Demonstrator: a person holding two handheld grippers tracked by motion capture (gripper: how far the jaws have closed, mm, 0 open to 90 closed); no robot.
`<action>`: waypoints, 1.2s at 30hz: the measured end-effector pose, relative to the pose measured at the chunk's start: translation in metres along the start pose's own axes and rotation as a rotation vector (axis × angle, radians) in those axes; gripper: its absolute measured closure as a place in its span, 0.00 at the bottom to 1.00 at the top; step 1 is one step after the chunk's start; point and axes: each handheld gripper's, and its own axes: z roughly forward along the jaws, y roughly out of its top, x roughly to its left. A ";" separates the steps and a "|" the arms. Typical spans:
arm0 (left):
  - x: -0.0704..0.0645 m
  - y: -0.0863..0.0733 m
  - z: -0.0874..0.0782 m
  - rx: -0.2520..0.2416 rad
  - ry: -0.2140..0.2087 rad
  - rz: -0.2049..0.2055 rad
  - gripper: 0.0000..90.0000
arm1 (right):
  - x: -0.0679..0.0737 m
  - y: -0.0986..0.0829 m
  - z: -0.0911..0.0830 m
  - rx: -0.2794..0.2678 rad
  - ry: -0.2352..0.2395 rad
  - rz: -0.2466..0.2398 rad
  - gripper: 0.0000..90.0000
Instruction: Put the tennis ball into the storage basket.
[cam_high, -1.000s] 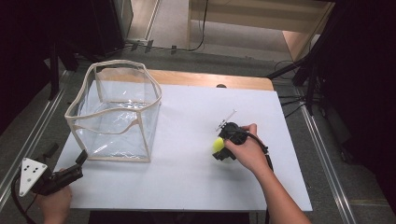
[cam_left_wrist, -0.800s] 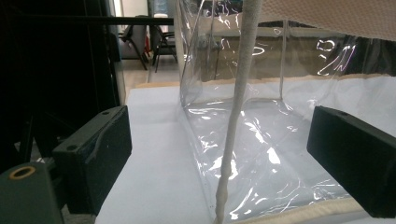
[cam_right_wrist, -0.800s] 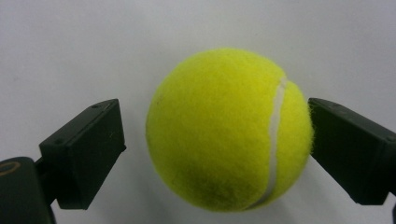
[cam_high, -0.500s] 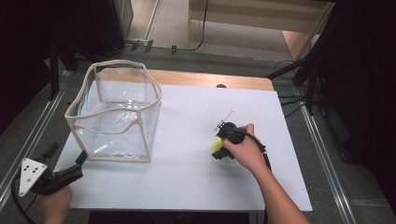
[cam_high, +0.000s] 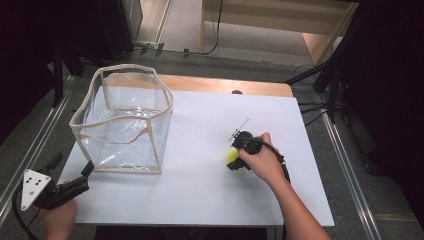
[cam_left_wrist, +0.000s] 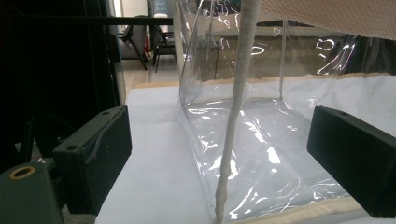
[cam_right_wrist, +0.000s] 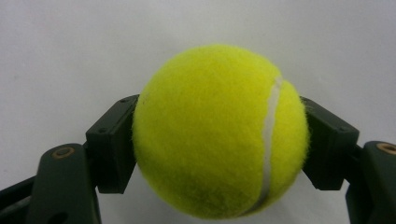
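Note:
A yellow tennis ball sits between both jaws of my right gripper, which is shut on it over the white table; from above the ball shows just left of the hand holding that gripper. A clear plastic bag with beige trim stands open at the table's left. My left gripper is at the front left corner, open, pointing at the near corner seam of the bag, with its jaws wide apart.
The white board covers a wooden table whose far edge shows. Metal rails run along both sides. Cables lie on the floor at the right. Dark chairs stand far behind the bag.
The right gripper with the ball has barely shifted. The left gripper holds its place.

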 end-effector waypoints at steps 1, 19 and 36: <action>0.000 0.000 0.000 0.000 0.000 0.000 0.08 | 0.000 0.000 0.000 0.000 0.000 0.000 0.26; 0.000 0.000 0.000 -0.001 -0.002 0.000 0.08 | 0.008 0.018 -0.004 -0.015 0.029 -0.038 0.26; 0.000 0.000 0.000 -0.013 0.003 -0.012 0.08 | 0.020 0.047 -0.014 -0.023 0.050 -0.097 0.26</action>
